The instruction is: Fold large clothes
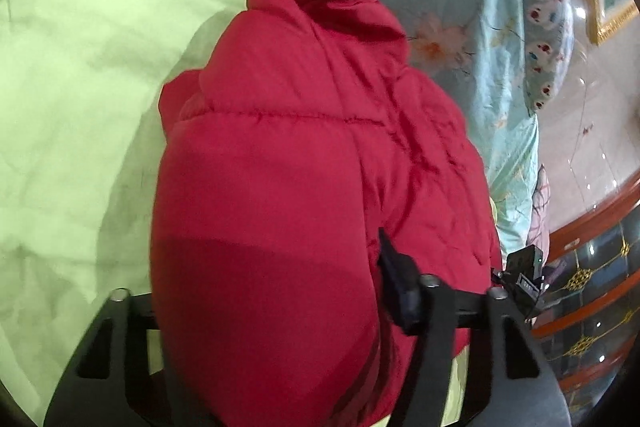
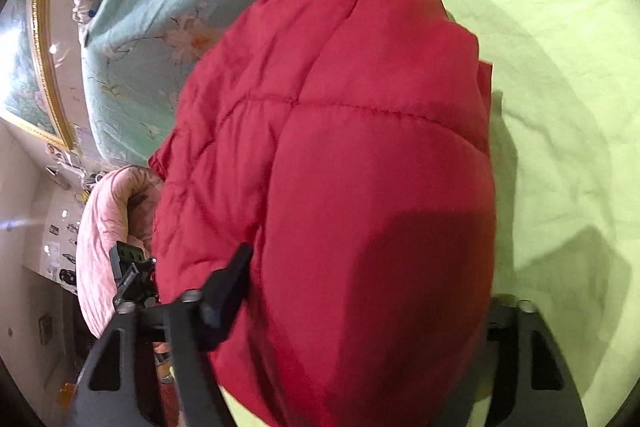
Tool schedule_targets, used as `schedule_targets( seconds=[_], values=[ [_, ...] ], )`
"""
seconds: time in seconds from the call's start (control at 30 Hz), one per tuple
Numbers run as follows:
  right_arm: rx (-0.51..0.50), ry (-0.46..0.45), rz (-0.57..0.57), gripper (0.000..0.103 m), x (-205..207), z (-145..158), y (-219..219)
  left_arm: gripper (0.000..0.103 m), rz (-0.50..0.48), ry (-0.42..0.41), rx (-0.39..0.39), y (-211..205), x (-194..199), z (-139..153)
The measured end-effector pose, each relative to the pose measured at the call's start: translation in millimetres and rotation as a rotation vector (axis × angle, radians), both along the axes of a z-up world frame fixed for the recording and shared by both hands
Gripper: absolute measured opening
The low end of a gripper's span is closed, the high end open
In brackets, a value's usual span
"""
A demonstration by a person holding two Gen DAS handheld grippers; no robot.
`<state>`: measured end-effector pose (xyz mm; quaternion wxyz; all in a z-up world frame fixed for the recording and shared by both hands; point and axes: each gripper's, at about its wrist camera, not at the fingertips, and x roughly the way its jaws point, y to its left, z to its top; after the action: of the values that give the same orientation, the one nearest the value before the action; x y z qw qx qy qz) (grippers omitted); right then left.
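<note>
The red puffer jacket (image 1: 304,155) lies bunched on the pale green sheet (image 1: 80,75). Left gripper (image 1: 272,307) and right gripper (image 2: 360,307) each clamp a thick fold of it.

Two wrist fisheyes, both very close over a bed

Each looks forward and down along its hand-held gripper's fingers; the left view faces from one side, the right from the other, sharing the puffy red quilted jacket (image 1: 304,163) (image 2: 344,155) and pale green bedsheet (image 1: 72,75) (image 2: 560,67).
</note>
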<state>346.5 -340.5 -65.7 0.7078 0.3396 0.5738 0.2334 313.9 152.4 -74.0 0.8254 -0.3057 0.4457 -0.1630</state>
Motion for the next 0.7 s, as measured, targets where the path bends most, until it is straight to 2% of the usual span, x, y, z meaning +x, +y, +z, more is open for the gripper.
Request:
schedule_targets(
  seconds=[0.1,0.2,0.43,0.7],
  values=[
    [0.006,-0.026,-0.01,0.053,-6,13,0,0.048,-0.001,-0.036,0.011,-2,-9,15],
    [0.012,-0.038,-0.008,0.048,-14,28,1,0.045,-0.013,-0.066,0.029,-6,-23,30],
    [0.027,-0.065,0.026,0.046,-52,62,-6,0.045,-0.037,-0.109,0.033,-1,-79,53],
    [0.046,-0.062,0.055,0.046,-120,82,-3,0.045,-0.04,-0.093,0.018,5,-147,53]
  ],
)
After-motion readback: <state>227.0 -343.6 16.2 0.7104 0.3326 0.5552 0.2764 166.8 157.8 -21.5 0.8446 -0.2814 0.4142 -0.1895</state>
